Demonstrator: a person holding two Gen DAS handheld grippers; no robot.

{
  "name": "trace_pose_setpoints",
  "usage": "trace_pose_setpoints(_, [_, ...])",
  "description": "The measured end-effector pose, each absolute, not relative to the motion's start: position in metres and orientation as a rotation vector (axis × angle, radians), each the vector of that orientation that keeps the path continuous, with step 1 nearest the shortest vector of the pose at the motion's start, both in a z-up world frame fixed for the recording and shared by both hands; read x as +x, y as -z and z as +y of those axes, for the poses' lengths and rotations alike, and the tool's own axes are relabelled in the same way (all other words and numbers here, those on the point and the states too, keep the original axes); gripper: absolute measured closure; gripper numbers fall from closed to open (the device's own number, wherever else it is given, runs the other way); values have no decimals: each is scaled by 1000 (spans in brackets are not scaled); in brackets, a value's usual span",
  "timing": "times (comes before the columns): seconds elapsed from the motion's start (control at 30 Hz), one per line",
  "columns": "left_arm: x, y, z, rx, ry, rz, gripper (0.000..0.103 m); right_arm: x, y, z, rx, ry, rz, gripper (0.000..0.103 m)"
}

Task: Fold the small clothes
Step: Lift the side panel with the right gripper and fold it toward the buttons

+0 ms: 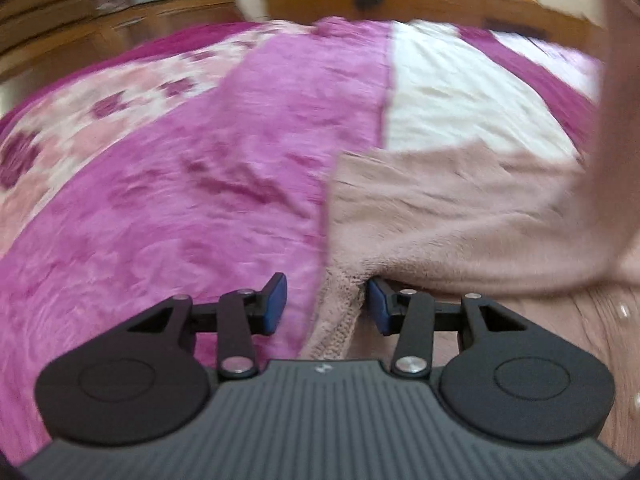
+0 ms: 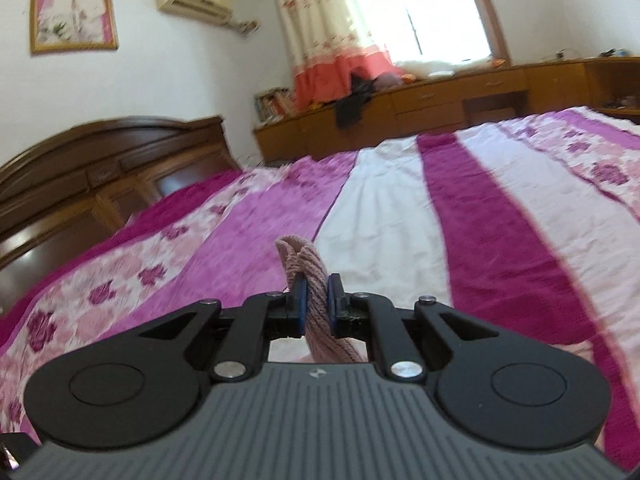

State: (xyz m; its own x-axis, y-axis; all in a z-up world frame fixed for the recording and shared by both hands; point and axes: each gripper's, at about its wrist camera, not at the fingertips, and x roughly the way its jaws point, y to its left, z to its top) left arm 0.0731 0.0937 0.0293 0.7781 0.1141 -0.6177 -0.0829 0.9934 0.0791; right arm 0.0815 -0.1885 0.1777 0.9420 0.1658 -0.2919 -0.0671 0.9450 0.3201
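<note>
Right gripper (image 2: 316,304) is clamped on a ribbed hem of the dusty-pink garment (image 1: 452,216), lifted above the striped bedspread (image 2: 400,216). Left gripper (image 1: 327,306) has its blue pads (image 1: 276,300) apart, straddling another ribbed edge that lies on the bed; whether either pad touches the cloth is hard to tell through the motion blur. To fold cleanly, the left should close on that edge before any lift. Then both hands would carry the fabric over level, keeping it taut so the layers land edge on edge.
</note>
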Motion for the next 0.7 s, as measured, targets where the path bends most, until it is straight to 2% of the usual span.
trace_pose_setpoints(0.23, [77, -30, 131, -116, -104, 731, 56, 48, -139, -241, 368, -26, 360, 92])
trace_pose_setpoints(0.53, [57, -46, 137, -132, -5, 782, 58, -6, -36, -296, 505, 101, 534, 92])
trace_pose_setpoints(0.7, [59, -66, 138, -136, 16, 759, 58, -31, -13, -307, 559, 94, 570, 90])
